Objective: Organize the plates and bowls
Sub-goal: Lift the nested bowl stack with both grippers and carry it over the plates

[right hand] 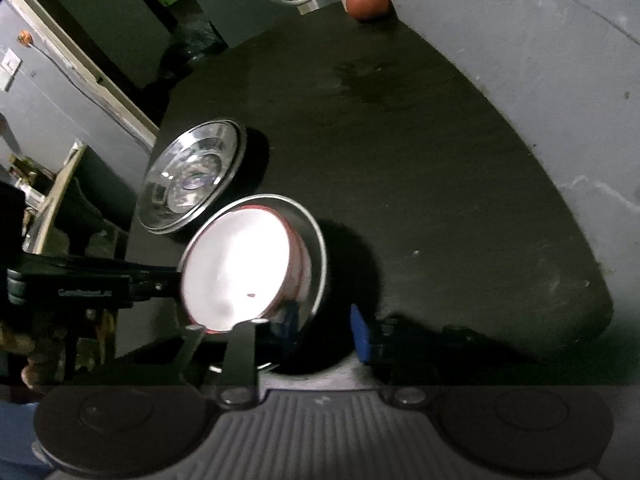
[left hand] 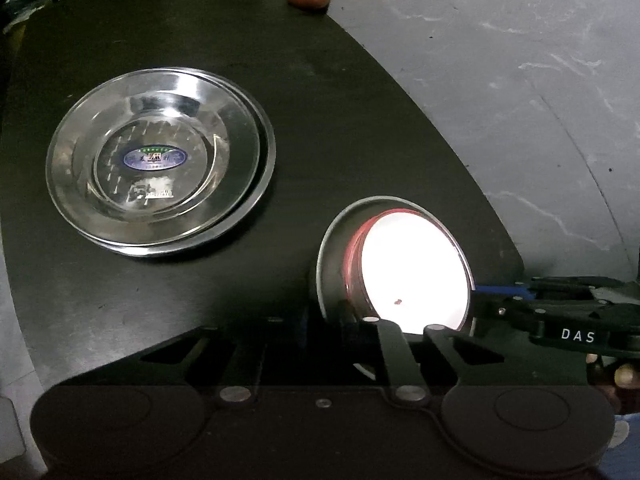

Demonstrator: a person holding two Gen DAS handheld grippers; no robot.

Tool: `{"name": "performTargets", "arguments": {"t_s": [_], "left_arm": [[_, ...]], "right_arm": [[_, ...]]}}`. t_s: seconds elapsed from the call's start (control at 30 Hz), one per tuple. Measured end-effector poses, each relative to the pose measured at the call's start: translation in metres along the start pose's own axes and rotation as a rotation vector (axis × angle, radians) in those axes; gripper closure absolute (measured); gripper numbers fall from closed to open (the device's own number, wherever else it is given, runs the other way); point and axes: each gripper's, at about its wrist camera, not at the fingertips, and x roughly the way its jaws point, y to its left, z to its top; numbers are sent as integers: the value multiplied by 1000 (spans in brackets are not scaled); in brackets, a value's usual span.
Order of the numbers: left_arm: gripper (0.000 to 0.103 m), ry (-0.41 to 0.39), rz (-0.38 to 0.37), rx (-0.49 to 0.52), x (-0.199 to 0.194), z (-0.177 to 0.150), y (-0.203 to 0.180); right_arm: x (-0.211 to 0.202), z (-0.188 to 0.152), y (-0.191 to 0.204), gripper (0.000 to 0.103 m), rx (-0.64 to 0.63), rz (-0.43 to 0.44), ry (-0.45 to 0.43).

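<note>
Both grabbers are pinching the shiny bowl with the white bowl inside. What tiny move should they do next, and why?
Probably a small, even lift straight up. The left gripper and right gripper seem shut on opposite sides of the steel bowl, with the white bowl sitting loose inside. Lifting together should keep it from tipping before it goes anywhere, perhaps beside the stacked plates.

Left gripper (left hand: 360, 320) tilted steeply down, jaws nearly closed — clamped at the near rim of the bowl (left hand: 416, 268). Right gripper (right hand: 224, 328) likewise angled down, jaws pinched on the opposite rim.
</note>
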Motion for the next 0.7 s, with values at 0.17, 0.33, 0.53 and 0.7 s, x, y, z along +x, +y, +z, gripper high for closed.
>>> {"name": "performTargets", "arguments": {"t_s": [0.17,0.33,0.53,0.7], "left_arm": [[89,9,-2,3,1,2,0],[89,30,5,16,2,8,-2],[90,41,-6,30,4,12,-1],[90,50,-21,17,3,12,3]], "right_arm": [[1,2,9,86,-7,-20,10],[9,7,16,85,24,-65,41],[12,5,15,87,66,-76,35],[9,-1,17,88,94,-75,26]]}}
